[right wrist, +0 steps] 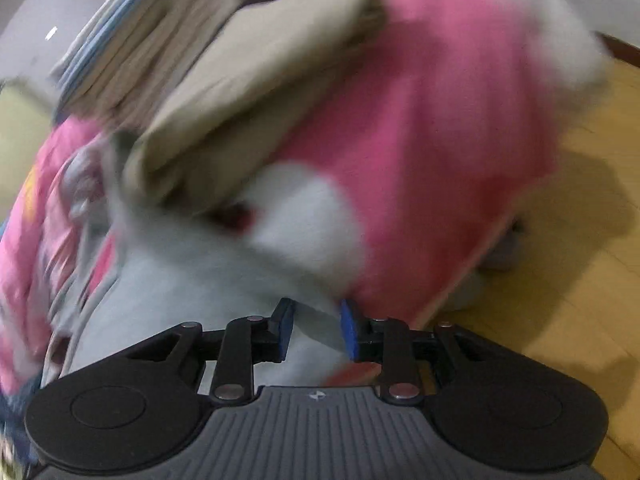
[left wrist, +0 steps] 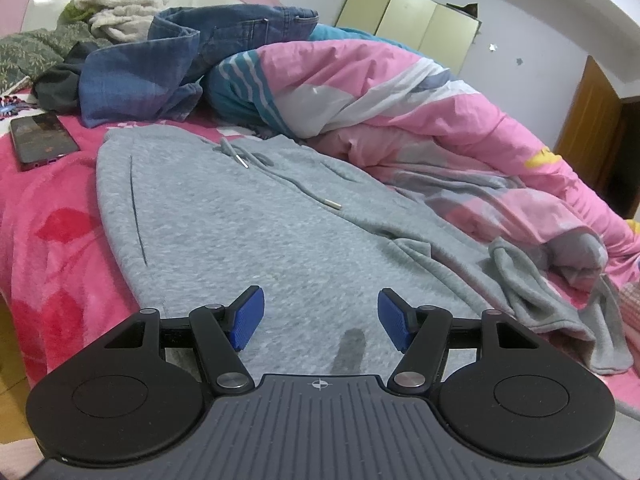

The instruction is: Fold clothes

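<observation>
Left wrist view: grey fleece sweatpants (left wrist: 256,216) lie flat on the pink plush blanket (left wrist: 52,232), unfolded; left gripper (left wrist: 320,318) hovers released above them. Right gripper (right wrist: 316,330) gapes slightly over blurred grey cloth, gripping nothing. Blue jeans (left wrist: 168,64) wait farther off.

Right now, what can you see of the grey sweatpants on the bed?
The grey sweatpants look like soft fleece. They lie mostly flat on the pink blanket, waistband at the far end with a loose drawstring ending in metal tips. A slit pocket shows on the left side. The right edge is bunched against the pink duvet. A dark spot marks the near part.
</observation>
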Action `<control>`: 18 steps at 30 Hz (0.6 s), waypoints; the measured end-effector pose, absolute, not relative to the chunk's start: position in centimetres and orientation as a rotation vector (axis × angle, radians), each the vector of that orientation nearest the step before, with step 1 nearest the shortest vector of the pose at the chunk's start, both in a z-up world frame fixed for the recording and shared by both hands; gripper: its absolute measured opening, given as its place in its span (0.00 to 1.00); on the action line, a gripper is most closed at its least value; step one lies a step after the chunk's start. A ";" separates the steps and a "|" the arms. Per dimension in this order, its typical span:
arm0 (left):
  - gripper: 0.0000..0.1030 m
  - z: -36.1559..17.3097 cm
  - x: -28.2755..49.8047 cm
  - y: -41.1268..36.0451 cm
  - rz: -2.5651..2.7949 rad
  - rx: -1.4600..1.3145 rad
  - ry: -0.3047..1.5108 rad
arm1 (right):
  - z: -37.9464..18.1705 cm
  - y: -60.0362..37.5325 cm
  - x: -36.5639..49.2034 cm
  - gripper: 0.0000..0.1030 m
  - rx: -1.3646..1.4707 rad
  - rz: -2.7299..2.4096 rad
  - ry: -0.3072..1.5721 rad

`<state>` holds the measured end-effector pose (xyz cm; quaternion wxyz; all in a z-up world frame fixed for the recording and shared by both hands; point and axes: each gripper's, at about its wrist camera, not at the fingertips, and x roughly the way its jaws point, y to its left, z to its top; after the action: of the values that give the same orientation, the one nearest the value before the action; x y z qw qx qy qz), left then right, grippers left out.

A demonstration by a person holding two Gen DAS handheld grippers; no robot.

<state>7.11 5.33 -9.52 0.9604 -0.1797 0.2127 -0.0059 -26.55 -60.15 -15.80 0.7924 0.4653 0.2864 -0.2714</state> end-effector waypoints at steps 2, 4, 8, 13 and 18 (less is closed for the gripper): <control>0.61 -9.6 7.1 5.2 -0.008 -0.358 0.429 | -14.8 -59.7 -28.0 0.28 0.978 -0.573 0.566; 0.61 -9.6 7.1 5.0 -0.003 -0.350 0.428 | -13.4 -58.8 -28.5 0.28 0.945 -0.498 0.518; 0.61 -9.7 7.1 4.2 -0.002 -0.324 0.422 | -12.7 -57.4 -26.9 0.30 0.929 -0.262 0.509; 0.61 -9.7 6.8 3.6 -0.001 -0.291 0.403 | -17.9 -58.0 -24.1 0.30 0.952 -0.320 0.697; 0.62 -9.7 6.9 3.8 0.002 -0.293 0.407 | -20.1 -58.4 -25.8 0.31 0.873 -0.553 0.828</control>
<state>6.94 3.76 -9.69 0.9688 -0.1447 0.2012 0.0010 -25.83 -58.41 -20.15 0.7887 0.4053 0.3846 -0.2565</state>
